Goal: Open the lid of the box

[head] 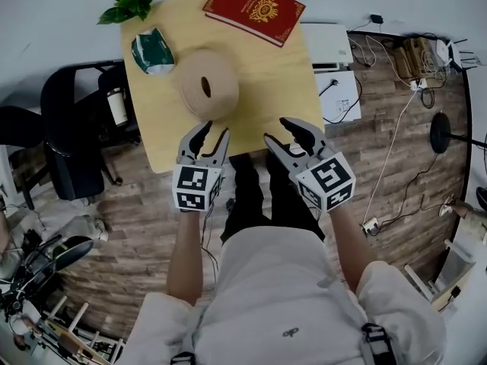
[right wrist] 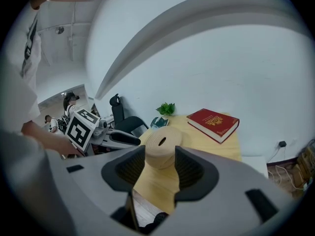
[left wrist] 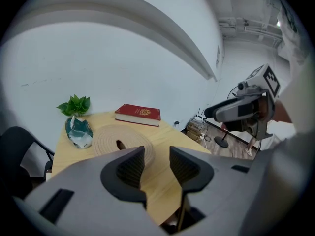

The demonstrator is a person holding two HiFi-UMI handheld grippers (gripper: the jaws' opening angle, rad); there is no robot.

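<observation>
We are at the approach: the round woven box (head: 219,106), closed, sits near the middle of the worktop (head: 281,82). Left gripper (head: 214,130) and right gripper (head: 275,128) hover over the near edge, jaws wide and empty. Next we must reach forward and grip the lid (head: 199,78).

White short-sleeved shirt (head: 281,280), black trousers (head: 255,196); left gripper (head: 214,130) and right gripper (head: 275,128) grey — dark ribbed pads (left wrist: 132,167), each topped by a white cube (head: 196,188) of black square markers.

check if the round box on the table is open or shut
Shut. The lid sits flat on the round box, with no gap showing.
</observation>
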